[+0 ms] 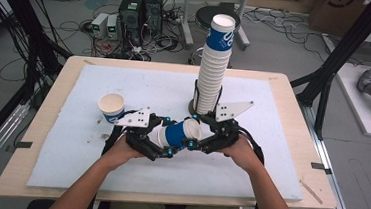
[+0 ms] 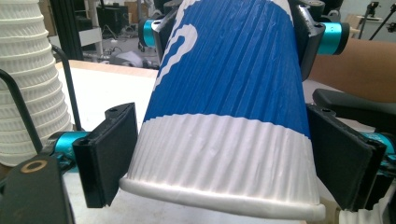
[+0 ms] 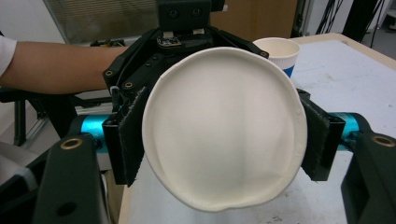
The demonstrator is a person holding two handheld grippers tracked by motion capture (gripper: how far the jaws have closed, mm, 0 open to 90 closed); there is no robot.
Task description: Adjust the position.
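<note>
A blue and white ribbed paper cup (image 1: 178,134) lies on its side in the air between both grippers, just above the white mat. My left gripper (image 1: 167,136) is shut on its white base end (image 2: 224,158); both pads (image 2: 109,154) touch its sides. My right gripper (image 1: 194,131) is shut on the mouth end, and the white inside of the cup (image 3: 224,135) faces its camera. A tall stack of like cups (image 1: 214,66) stands in a black wire holder just behind the grippers. One single cup (image 1: 111,106) stands upright to the left.
A white mat (image 1: 269,156) covers the wooden table (image 1: 54,94). Black frame posts (image 1: 337,56) rise at both sides. Computers, cables and a stool sit on the floor beyond the far edge. The person's forearms come in from the near edge.
</note>
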